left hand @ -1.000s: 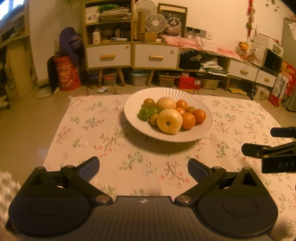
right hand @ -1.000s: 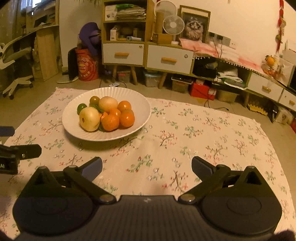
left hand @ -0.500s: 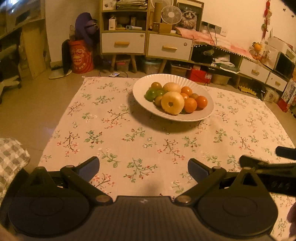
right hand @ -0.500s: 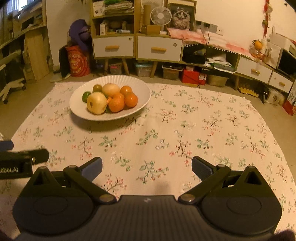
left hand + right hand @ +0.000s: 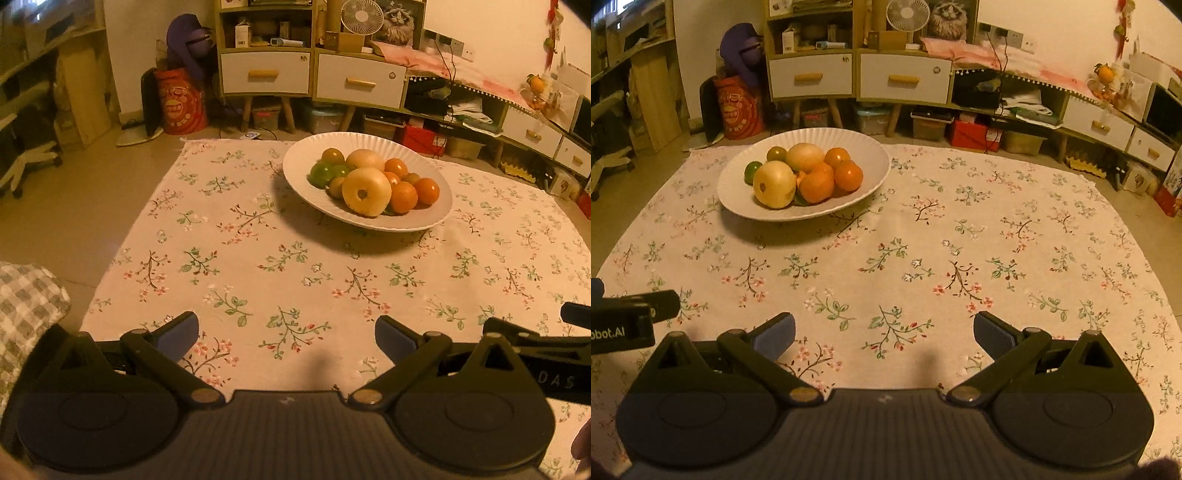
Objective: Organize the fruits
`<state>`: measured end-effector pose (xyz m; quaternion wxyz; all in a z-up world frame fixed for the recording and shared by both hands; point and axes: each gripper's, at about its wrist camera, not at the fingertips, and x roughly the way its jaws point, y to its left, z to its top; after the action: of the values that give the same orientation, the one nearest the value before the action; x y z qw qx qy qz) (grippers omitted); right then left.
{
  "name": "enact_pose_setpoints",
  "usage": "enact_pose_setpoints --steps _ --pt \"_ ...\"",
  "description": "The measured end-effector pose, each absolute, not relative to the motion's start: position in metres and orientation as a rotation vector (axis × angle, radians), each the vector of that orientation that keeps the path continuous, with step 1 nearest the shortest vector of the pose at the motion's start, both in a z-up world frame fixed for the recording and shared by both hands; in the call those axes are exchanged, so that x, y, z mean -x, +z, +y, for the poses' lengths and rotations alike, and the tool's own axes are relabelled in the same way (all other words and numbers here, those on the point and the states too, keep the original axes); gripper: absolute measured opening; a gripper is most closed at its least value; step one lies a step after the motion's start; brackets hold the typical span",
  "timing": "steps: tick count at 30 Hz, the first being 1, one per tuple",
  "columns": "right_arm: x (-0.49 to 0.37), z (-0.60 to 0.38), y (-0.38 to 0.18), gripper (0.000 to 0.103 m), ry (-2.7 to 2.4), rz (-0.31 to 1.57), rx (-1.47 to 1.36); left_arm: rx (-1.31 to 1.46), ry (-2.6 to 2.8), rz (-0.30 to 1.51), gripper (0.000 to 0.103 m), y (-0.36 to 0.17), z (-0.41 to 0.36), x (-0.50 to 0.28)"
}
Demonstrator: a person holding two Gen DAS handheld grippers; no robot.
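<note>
Left wrist view: left gripper [image 5: 286,336] and right gripper [image 5: 884,338], fingers spread wide and empty, have drawn back since a second ago, leaving the fruits [image 5: 373,181] piled in the white bowl [image 5: 295,166] far ahead of the fingertips on the table [image 5: 258,266]; sorting likely finished.

Dim amber light, sharp centre, fisheye-bent edges

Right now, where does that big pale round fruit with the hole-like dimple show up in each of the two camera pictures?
Left wrist view: the pale fruit sits right of centre in the upper half, at the near side of the white bowl.
Right wrist view: it lies left of centre, at the bowl's near left.
Shared landmark: the small white fan on the cabinet behind.
</note>
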<state>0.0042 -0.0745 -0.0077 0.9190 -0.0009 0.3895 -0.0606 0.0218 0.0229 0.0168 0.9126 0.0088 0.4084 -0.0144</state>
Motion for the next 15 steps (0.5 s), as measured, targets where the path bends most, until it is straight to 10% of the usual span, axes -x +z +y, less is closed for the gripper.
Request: enact_pose_setpoints --steps 15 --pt "-0.0055 -0.0720 -0.0045 0.103 -0.117 0.801 0.003 -0.046 -0.033 0.849 0.100 0.0186 0.0171 -0.0192"
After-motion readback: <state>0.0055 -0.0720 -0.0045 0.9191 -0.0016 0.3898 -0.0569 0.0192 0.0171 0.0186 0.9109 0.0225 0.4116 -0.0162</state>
